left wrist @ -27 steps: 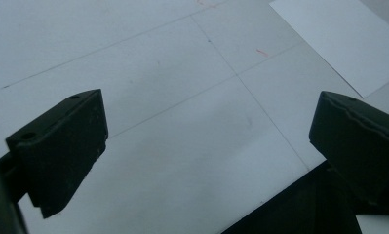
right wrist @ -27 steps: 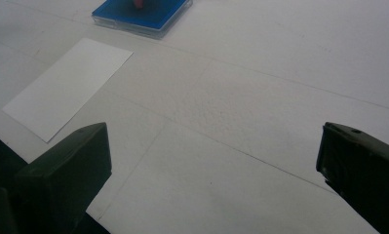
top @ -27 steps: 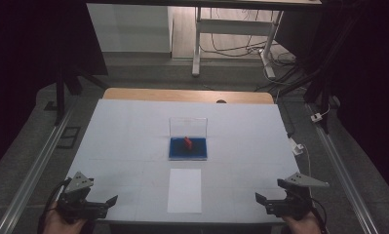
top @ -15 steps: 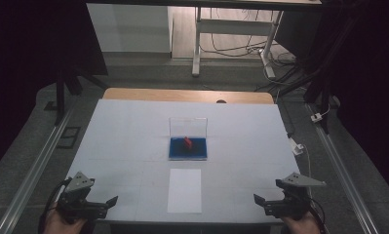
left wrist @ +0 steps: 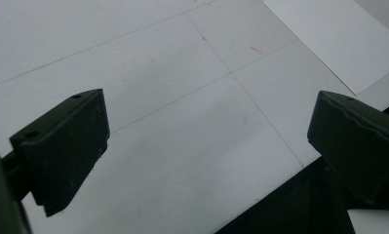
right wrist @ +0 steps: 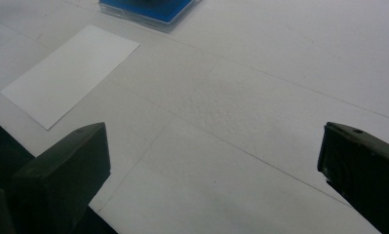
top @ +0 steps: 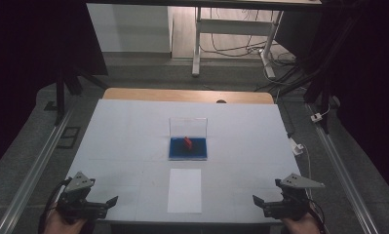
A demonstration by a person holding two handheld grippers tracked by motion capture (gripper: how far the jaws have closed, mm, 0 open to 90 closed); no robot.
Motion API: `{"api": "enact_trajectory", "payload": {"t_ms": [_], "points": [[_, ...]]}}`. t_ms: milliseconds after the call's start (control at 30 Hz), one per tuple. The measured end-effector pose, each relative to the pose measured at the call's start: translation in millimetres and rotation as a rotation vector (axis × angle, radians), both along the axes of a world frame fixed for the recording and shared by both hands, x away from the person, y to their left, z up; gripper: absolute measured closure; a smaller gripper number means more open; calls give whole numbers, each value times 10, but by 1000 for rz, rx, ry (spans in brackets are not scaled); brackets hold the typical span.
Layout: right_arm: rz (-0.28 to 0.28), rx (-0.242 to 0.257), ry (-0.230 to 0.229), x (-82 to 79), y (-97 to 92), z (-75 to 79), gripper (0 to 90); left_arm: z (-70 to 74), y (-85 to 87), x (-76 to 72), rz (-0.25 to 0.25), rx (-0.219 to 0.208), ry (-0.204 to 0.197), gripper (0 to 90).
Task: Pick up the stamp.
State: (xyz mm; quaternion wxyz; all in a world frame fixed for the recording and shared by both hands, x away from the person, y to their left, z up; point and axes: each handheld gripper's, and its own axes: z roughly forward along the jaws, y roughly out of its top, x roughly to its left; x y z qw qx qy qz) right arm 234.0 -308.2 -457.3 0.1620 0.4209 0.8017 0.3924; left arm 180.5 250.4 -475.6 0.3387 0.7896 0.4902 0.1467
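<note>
White paper (top: 184, 190) lies near-centre; the blue tray (top: 187, 148) with a red piece (top: 187, 142) sits farther back. Left gripper (top: 100, 206) and right gripper (top: 265, 205), jaws spread and empty, wait at the near corners, probably a ready stance.

In front of you the tabletop (top: 133, 141) is covered with a white surface crossed by thin seam lines, and a strip of bare wood (top: 182, 95) shows along its far edge. Near the middle sits a clear plastic case (top: 188, 141) with a blue base and its transparent lid standing upright at the back; a small red object (top: 187, 142) rests on the blue base, too small to identify. Just nearer to you, apart from the case, a white sheet of paper (top: 184, 190) lies flat, its long sides running away from you. Its near end reaches close to the tabletop's front edge.
</note>
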Motion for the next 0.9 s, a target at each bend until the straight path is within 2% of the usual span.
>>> {"api": "enact_trajectory", "payload": {"t_ms": [300,800,900], "points": [[33,0,-25,-2,55,56,0,-1,1,-1,-1,0,0,22],[124,-4,-47,71,270,97,0,-3,-2,3,1,1,5,21],[150,10,-55,102,319,92,0,-3,0,5,2,0,5,18]]}}
